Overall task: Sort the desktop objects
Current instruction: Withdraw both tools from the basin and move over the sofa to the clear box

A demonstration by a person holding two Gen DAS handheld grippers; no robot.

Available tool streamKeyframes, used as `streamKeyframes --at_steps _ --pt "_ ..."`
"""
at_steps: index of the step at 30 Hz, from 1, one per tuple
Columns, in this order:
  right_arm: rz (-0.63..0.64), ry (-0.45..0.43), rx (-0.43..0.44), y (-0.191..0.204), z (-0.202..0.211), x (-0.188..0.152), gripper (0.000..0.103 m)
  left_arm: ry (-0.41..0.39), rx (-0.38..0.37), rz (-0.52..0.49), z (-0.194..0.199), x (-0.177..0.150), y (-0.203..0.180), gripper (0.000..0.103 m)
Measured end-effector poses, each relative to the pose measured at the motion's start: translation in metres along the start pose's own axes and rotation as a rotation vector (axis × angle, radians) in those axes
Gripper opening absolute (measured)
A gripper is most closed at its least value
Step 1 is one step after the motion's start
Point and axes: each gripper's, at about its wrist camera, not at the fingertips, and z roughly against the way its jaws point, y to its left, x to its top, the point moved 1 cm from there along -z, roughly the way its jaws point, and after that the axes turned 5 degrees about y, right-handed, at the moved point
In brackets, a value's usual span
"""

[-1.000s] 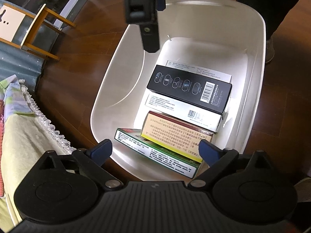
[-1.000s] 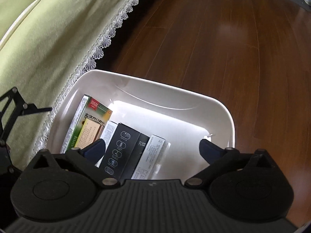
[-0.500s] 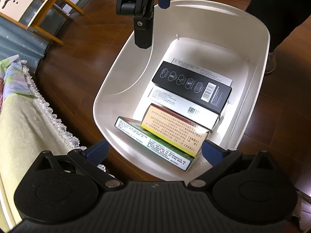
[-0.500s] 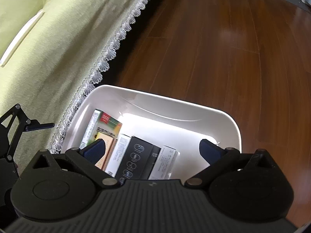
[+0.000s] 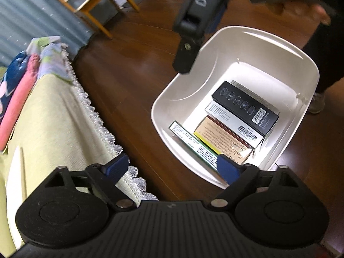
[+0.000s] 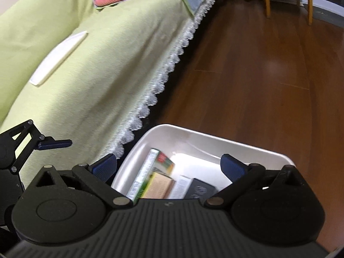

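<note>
Wood floor (image 6: 258, 75): one white bin (image 5: 253, 43), four boxes inside; left tongs (image 5: 172, 165), right tongs (image 6: 167, 165) spread, empty.

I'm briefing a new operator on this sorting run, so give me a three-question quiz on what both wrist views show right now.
1. True or false: the white bin stands on the wooden floor, not on the cloth-covered surface.
2. Which box lies topmost in the bin? A) green box B) black box C) tan box
3. Fill in: the left gripper and right gripper both stand ____ and hold nothing.

Key: 1 true; 2 B; 3 open.
</note>
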Motion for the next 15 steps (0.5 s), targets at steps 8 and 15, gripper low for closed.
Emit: streamKeyframes --at_steps 8,15 --pt "0.069 -0.076 0.032 0.032 0.021 -0.003 0.102 0.002 0.055 0.111 0.04 -0.035 0.018 0.068" --pt "0.15 -0.117 0.132 0.085 0.039 -0.027 0.102 0.044 0.131 0.273 0.088 -0.101 0.032 0.066"
